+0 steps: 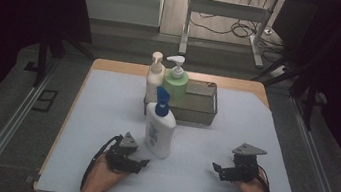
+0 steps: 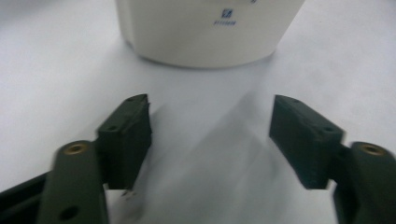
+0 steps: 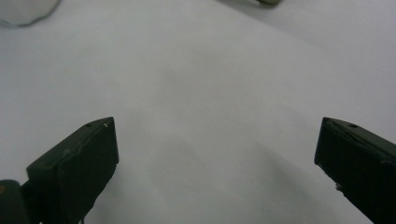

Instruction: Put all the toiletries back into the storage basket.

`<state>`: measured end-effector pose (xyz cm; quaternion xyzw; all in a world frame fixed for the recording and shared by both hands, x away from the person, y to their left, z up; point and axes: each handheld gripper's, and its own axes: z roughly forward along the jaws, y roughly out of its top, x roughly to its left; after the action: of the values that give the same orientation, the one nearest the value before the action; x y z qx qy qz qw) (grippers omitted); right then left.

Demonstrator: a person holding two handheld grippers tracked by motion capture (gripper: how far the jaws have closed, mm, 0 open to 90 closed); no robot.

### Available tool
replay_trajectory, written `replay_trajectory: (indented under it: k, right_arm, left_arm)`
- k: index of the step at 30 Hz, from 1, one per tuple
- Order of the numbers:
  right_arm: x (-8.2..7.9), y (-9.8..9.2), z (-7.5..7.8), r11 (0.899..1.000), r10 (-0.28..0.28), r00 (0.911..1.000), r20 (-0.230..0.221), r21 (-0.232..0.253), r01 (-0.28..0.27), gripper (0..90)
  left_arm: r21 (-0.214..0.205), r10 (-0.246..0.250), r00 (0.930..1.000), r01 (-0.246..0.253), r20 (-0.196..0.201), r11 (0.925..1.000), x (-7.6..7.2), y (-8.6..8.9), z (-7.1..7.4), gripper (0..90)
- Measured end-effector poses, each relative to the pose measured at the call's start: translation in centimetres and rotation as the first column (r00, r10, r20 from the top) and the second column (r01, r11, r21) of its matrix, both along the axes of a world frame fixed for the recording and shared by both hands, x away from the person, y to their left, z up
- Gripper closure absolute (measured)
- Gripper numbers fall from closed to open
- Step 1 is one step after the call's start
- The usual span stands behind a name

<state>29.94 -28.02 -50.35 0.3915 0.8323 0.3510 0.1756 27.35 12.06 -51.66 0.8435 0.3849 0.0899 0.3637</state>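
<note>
A white bottle with a blue cap [image 1: 159,130] stands upright on the pale mat, just in front of the wire basket. My left gripper [image 1: 143,163] rests low on the mat a little to the left of and nearer than the bottle, its jaws open and empty. In the left gripper view, the gripper [image 2: 210,135] points at the bottle's base [image 2: 205,32], which stands a short way beyond the fingertips. My right gripper [image 1: 217,169] lies at the right front of the mat, open; in its own view the gripper [image 3: 217,154] has bare mat between wide jaws.
A wire basket [image 1: 205,110] sits at the back middle of the mat [image 1: 105,117]. A green pump bottle [image 1: 175,84] and a cream pump bottle [image 1: 155,76] stand at its left end. The table's wooden edge [image 1: 70,112] runs along the left.
</note>
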Motion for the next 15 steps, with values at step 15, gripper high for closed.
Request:
replay_trajectory:
  k: [15]
  right_arm:
    - [-0.2,2.7,2.0,0.996,0.087,0.996,0.016,0.029,-0.088,0.0]
  left_arm:
    - [0.083,0.082,0.9951,-0.086,0.056,0.9928,-1.4,1.4,-0.4,12.3]
